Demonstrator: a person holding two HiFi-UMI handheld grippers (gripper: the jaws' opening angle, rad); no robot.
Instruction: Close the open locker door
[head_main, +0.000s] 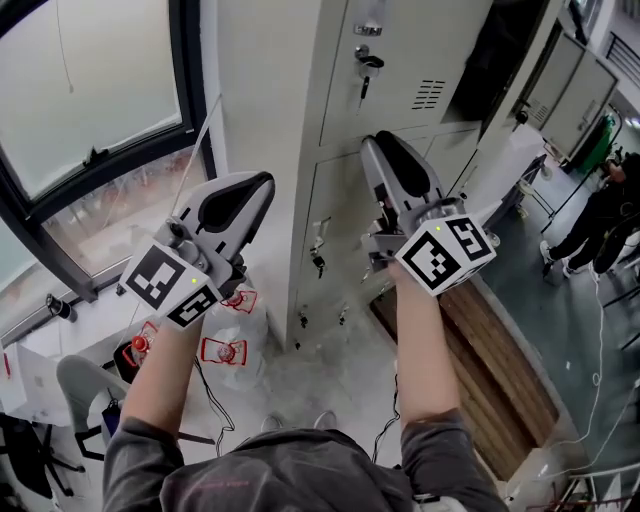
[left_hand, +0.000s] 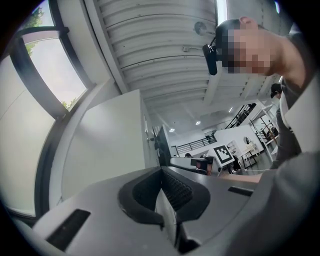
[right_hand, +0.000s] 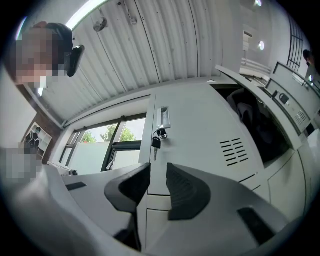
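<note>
A bank of pale grey lockers (head_main: 385, 110) stands straight ahead. The upper door in front of me is closed, with keys (head_main: 366, 66) hanging in its lock (right_hand: 156, 140). To its right one compartment (head_main: 508, 60) gapes dark, and its grey door (right_hand: 295, 107) swings out to the right. My right gripper (head_main: 383, 142) points at the closed door, jaws apart with nothing between them (right_hand: 157, 172). My left gripper (head_main: 262, 183) hangs left of the locker's side wall, its pads together on nothing (left_hand: 161, 172).
A large window (head_main: 90, 120) fills the left. On the floor below lie a bag of water bottles (head_main: 232, 335), a white chair (head_main: 85, 385) and cables. A wooden bench (head_main: 500, 360) runs along the right, and a person in dark clothes (head_main: 605, 220) stands beyond it.
</note>
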